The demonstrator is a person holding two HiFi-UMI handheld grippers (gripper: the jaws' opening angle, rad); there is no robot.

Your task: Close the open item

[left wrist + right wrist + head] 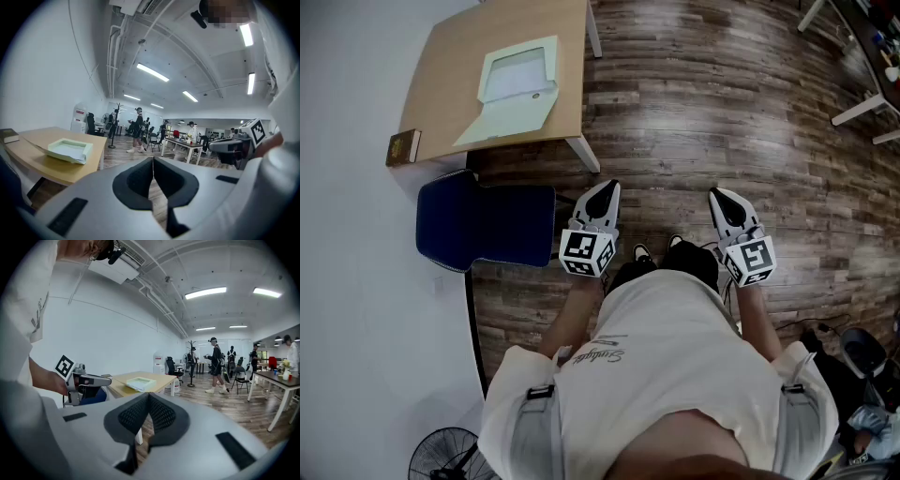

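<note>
Nothing is done so far: the pale box (pixel 517 86) lies lid-open on the table (pixel 441 94) at far left, well apart from your left gripper (pixel 607 187) and right gripper (pixel 719 194) — both jaws pressed together, holding nothing — so the approach and closing remain.

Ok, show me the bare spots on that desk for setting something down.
The widest bare patch of the desk lies between the open box and the wall-side edge, beyond the book. A narrower strip runs along the box's other side. The near edge is crowded: the box's flap nearly reaches it, and the blue chair stands there.
</note>
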